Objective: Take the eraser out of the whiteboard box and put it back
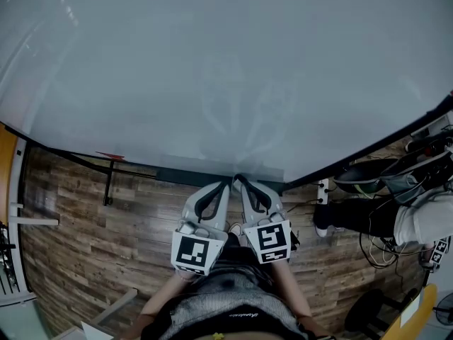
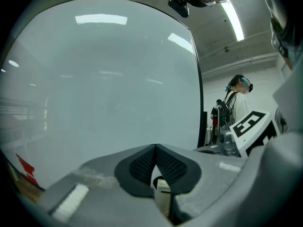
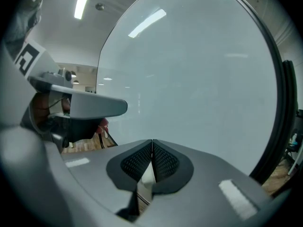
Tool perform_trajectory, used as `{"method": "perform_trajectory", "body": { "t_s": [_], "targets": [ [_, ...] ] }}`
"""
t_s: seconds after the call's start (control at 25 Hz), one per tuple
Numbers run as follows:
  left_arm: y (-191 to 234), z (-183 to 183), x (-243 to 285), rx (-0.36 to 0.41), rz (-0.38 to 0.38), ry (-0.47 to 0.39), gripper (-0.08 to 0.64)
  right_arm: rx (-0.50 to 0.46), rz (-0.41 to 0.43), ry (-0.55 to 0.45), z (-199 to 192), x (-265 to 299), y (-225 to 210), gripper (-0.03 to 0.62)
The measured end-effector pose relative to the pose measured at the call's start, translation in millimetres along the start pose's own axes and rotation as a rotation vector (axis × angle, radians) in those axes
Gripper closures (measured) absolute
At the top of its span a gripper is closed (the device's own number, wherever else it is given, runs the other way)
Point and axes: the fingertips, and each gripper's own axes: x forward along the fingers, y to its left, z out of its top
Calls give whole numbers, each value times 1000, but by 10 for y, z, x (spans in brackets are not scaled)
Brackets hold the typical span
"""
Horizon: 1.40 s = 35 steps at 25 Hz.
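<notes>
The whiteboard point(image 1: 212, 62) fills most of the head view. A grey box-like strip point(image 1: 191, 168) runs along its lower edge. I see no eraser in any view. My left gripper point(image 1: 228, 183) and right gripper point(image 1: 236, 178) are side by side, and their tips almost touch each other just below that strip. In the left gripper view the left gripper point(image 2: 155, 145) has its ribbed pads meeting at the tip, with nothing between them. The right gripper point(image 3: 152, 141) is shut and empty too, and points at the whiteboard point(image 3: 199, 79).
Wooden floor point(image 1: 85, 232) lies under the board, with a stand leg point(image 1: 107, 183) at the left. Cables and a dark chair base point(image 1: 375, 179) crowd the right. A person point(image 2: 239, 103) stands beyond the board's right edge. A red mark point(image 2: 26, 167) sits low on the board.
</notes>
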Motion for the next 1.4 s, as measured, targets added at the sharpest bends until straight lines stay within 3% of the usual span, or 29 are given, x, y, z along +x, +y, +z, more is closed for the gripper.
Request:
{"method": "perform_trajectory", "body": {
  "t_s": [0.6, 1.0, 1.2, 1.4],
  "targets": [
    [59, -17, 4, -20, -12, 0, 558, -14, 13, 86, -230, 80, 4, 586],
    [115, -13, -36, -21, -3, 0, 558, -71, 76, 166, -378, 104, -20, 436],
    [152, -26, -100, 19, -8, -6, 558, -78, 98, 173, -382, 117, 51, 426],
    [123, -9, -167, 1, -5, -9, 558, -113, 147, 203, -434, 106, 181, 407]
  ]
}}
